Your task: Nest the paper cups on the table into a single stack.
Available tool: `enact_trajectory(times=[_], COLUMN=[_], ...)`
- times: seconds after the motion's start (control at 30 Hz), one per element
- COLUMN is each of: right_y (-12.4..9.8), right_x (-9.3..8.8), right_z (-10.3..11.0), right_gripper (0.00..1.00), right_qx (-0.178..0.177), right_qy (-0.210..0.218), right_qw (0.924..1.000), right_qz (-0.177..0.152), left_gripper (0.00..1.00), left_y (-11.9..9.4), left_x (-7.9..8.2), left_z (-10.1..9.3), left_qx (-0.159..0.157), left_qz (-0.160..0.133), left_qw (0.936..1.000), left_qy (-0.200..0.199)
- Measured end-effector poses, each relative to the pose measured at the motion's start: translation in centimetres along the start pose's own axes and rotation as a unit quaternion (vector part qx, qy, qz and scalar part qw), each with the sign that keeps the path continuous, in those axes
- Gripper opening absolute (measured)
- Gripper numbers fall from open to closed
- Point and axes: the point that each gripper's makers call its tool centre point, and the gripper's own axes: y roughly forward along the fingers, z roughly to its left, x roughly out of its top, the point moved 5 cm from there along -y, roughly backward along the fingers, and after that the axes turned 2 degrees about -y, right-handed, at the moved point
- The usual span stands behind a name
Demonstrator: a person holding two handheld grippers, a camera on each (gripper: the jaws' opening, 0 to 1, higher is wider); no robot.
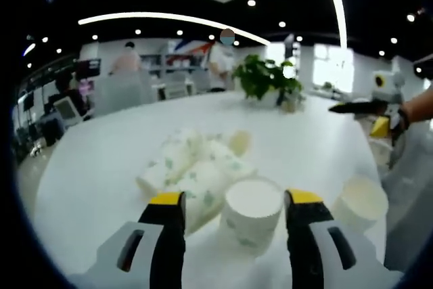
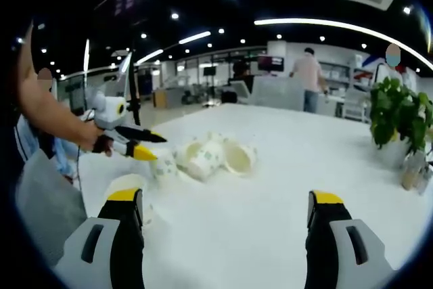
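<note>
Your left gripper (image 1: pixel 235 201), open, straddles an upright cup (image 1: pixel 252 212) on the bench (image 1: pixel 101 181); your right gripper (image 2: pixel 226 204) hangs open, empty. Next: close on it, carry it to the pile (image 1: pixel 196 164).

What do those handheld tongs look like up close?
Each set of tongs, left tongs and right tongs, has two black jaws capped with yellow tips, rising from light grey housings with dark slots. The left tongs' body looks white.

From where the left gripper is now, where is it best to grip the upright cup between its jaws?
Probably on the side wall of the upright cup, just under the rim, closing from both sides. It stands mouth up between the open left gripper, so a straight approach looks enough.
</note>
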Motion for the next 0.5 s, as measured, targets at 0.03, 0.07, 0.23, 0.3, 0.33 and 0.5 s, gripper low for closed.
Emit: enact_trajectory(times=[0.03,0.07,0.23,0.3,0.33,0.5], right_y=[-0.04,-0.04,-0.25,-0.31,-0.35,-0.47], right_x=[0.01,0.01,-0.27,-0.36,-0.38,-0.25], right_z=[0.06,0.08,0.22,0.19,0.14,-0.02], right_gripper=[1.00,1.00,1.00,1.00,1.00,1.00], right_qx=[0.000,-0.001,0.000,-0.001,-0.001,-0.004], right_qy=[0.000,0.000,0.003,0.003,0.003,0.005], right_qw=[1.0000,1.0000,1.0000,1.0000,1.0000,1.0000], right_qz=[-0.001,-0.001,0.001,0.002,0.002,-0.002], left_gripper=[0.55,0.54,0.50,0.49,0.49,0.36], left_y=[0.14,0.19,0.45,0.51,0.54,0.38], left_x=[-0.20,-0.25,-0.43,-0.37,-0.36,-0.30], left_z=[-0.02,-0.04,-0.18,-0.24,-0.18,-0.12], left_qx=[0.001,0.002,-0.005,-0.008,-0.008,-0.003], left_qz=[0.003,0.005,0.015,0.016,0.016,0.020], left_qw=[1.0000,1.0000,0.9998,0.9998,0.9998,0.9997], left_qy=[0.000,0.001,0.010,0.008,0.008,0.013])
